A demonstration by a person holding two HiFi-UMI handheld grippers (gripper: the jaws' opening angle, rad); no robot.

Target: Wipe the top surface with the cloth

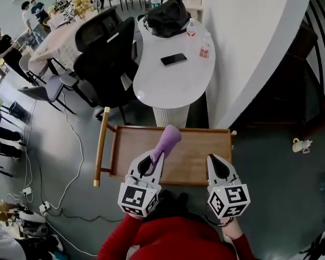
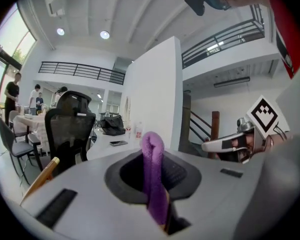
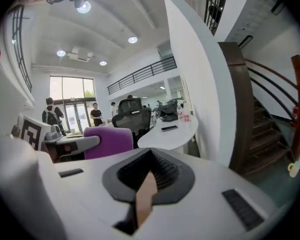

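In the head view your left gripper (image 1: 156, 158) is clamped on the purple cloth (image 1: 168, 137), which hangs over the near half of the wooden top (image 1: 197, 150), and your right gripper (image 1: 214, 160) hovers over that top's near right edge. The left gripper view shows the jaws pinching the cloth low, with a folded loop sticking out past them. It looks soft, light and apt to bunch, so lay a broad fold flat on the top. The right gripper view shows those jaws drawn nearly together on nothing.
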